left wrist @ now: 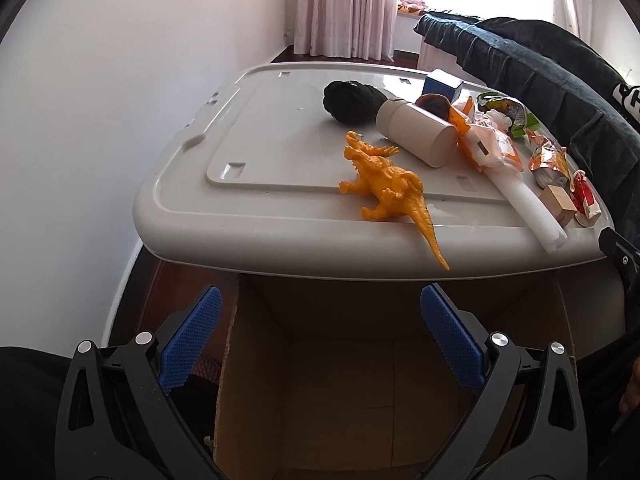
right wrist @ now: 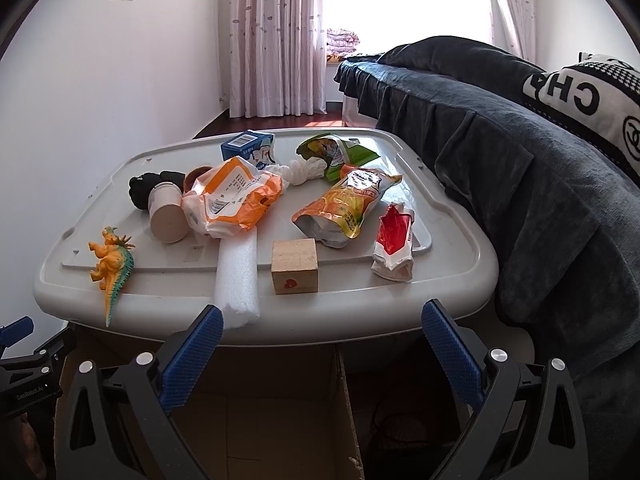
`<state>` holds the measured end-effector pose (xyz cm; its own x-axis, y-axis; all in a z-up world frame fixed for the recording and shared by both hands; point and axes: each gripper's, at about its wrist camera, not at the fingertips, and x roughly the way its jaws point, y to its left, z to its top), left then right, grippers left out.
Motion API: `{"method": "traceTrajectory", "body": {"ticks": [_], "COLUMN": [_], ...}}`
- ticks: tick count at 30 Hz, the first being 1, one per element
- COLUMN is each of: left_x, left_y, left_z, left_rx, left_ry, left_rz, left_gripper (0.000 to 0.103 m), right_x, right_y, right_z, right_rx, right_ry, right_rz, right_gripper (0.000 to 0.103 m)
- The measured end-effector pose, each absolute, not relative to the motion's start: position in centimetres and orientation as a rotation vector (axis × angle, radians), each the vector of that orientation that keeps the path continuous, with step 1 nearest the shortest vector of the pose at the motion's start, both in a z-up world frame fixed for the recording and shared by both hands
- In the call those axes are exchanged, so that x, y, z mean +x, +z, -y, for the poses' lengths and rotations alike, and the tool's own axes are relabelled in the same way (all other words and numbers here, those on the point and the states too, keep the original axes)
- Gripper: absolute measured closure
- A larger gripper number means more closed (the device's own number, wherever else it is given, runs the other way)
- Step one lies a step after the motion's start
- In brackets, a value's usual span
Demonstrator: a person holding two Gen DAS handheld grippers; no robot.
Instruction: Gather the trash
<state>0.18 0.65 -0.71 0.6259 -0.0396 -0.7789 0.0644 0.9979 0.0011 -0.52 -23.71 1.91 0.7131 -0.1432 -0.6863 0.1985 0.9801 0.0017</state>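
Nothing collected yet: both grippers empty above the open cardboard box.

Fingers of the left gripper (left wrist: 320, 336) and right gripper (right wrist: 322, 350) stand wide apart, holding nothing, over the cardboard box (left wrist: 340, 380), which looks empty. All wrappers wait on the grey bin lid (right wrist: 160, 316): orange bag (right wrist: 236, 200), yellow pouch (right wrist: 348, 208), red packet (right wrist: 394, 244) near its right edge, foam tube (right wrist: 238, 276) overhanging the front. Only the right view shows the green bag (right wrist: 340, 154) clearly; the left shows the box's inside.
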Motion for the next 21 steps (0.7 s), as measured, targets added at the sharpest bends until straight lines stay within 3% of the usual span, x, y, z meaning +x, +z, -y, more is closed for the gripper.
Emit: {"method": "traceTrajectory", "body": {"ticks": [21], "left_x": [0.40], "left_y": [-0.97], "left_z": [-1.06], "left_rx": [0.026], "left_ry": [-0.049], "left_rz": [-0.901], "left_gripper": [0.006], "right_x": [-0.45], "right_y": [1.74], "right_z": [23.61], "right_rx": [0.080], "right_ry": [-0.188], "right_rz": [-0.760], "right_gripper": [0.005]}}
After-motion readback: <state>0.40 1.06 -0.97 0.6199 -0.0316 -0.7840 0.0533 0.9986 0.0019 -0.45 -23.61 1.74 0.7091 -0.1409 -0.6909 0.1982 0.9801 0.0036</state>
